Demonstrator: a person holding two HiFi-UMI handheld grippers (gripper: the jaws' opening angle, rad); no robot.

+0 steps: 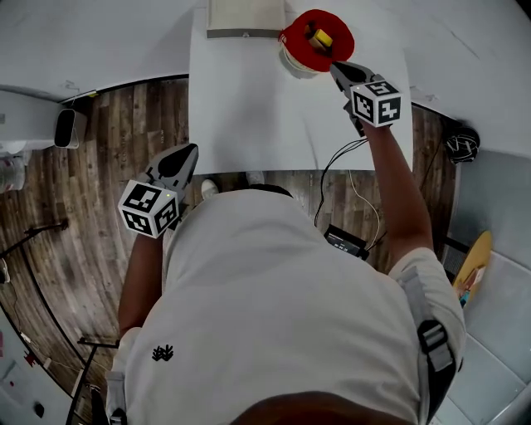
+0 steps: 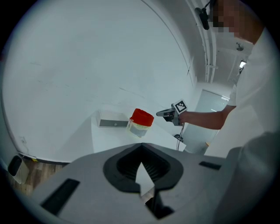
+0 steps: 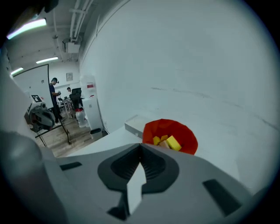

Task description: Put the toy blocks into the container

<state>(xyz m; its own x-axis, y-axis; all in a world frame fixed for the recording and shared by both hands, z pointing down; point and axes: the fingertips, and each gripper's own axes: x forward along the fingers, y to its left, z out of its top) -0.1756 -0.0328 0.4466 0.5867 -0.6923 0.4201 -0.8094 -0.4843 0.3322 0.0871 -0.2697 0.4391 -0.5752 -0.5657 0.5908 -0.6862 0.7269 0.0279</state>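
Jaws of the right gripper (image 1: 336, 70) are pressed together with nothing between them, and its tip hangs just beside the near right side of the container (image 1: 318, 37), above the table and touching neither. The left gripper (image 1: 189, 153) is likewise closed and empty; it is held back off the near left corner of the table (image 1: 249, 116), over the wooden floor (image 1: 99, 133) and well apart from the container. That container, a clear tub with a red mouth, stands at the far edge of the table toward the right corner, just beside a flat grey box (image 1: 245, 18) at the same edge. Yellow blocks (image 3: 173, 142) lie inside it, at least two and perhaps a third paler piece; the exact count is hard to make out. The rest of the white tabletop shows no loose block in any view, and neither gripper carries one. Judging from that, the filling looks finished or very nearly so, with nothing visible left to pick up.
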